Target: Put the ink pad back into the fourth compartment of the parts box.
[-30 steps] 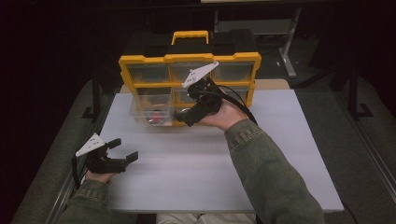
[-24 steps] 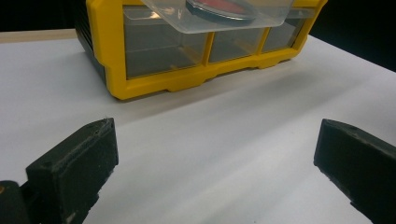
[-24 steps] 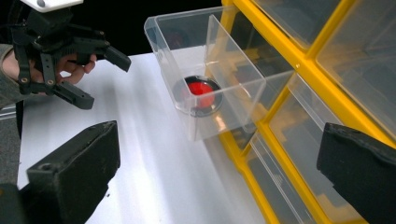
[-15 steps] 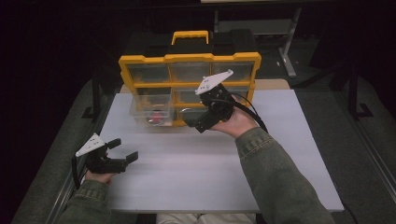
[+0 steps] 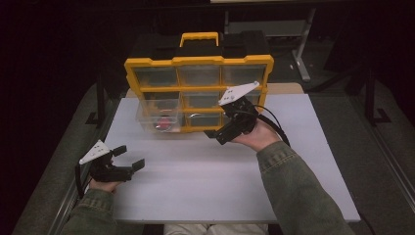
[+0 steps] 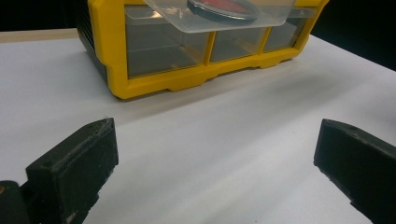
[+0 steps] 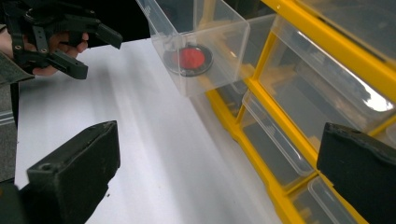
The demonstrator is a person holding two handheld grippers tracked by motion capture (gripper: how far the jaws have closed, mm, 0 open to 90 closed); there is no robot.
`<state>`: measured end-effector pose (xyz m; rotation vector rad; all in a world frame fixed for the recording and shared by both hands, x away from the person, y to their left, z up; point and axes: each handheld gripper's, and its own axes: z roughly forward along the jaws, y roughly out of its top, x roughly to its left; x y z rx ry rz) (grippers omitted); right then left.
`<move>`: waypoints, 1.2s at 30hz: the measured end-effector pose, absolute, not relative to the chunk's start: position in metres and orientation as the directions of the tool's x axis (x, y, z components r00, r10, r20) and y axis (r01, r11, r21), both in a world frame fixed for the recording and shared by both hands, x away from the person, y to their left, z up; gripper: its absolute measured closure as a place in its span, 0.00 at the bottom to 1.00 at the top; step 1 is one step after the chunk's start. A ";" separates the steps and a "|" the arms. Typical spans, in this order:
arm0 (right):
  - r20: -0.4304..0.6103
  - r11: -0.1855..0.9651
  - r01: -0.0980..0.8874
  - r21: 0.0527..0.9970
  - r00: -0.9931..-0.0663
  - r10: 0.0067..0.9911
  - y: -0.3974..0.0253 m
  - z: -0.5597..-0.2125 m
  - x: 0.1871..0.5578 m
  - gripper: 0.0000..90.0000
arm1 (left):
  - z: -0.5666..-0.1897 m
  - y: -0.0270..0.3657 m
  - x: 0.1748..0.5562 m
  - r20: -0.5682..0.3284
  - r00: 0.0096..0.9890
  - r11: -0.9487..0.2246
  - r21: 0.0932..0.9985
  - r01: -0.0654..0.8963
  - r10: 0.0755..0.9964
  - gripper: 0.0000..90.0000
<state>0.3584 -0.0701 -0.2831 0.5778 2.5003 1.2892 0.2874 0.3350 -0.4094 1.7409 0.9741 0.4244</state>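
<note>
A yellow organizer with clear drawers stands at the back of the white table. Its left middle drawer is pulled out and holds a red round disc. My right gripper hovers open in front of the organizer's lower right drawers, with nothing between its jaws. From there I see the pulled-out drawer and the disc to the left. My left gripper rests open near the table's front left. It faces the organizer and the drawer's underside.
A black case with a yellow handle sits behind the organizer. A metal stand rises at the back right. The table's left edge runs just beside my left hand. White surface lies between the two grippers and toward the front right.
My right gripper has moved rightward from the pulled-out drawer across the organizer's front, and a little toward the person. The left gripper has stayed still.
</note>
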 end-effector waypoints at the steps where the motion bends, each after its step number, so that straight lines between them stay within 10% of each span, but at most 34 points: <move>1: -0.055 0.523 0.224 0.823 -0.883 0.465 -0.071 -0.284 0.358 0.00 | -0.409 0.335 0.287 -0.171 0.605 -0.117 0.906 0.406 0.778 0.00; 36: 0.030 0.368 0.307 0.878 -0.802 0.597 -0.146 -0.347 0.323 0.00 | -0.409 0.335 0.285 -0.165 0.603 -0.121 0.906 0.405 0.780 0.00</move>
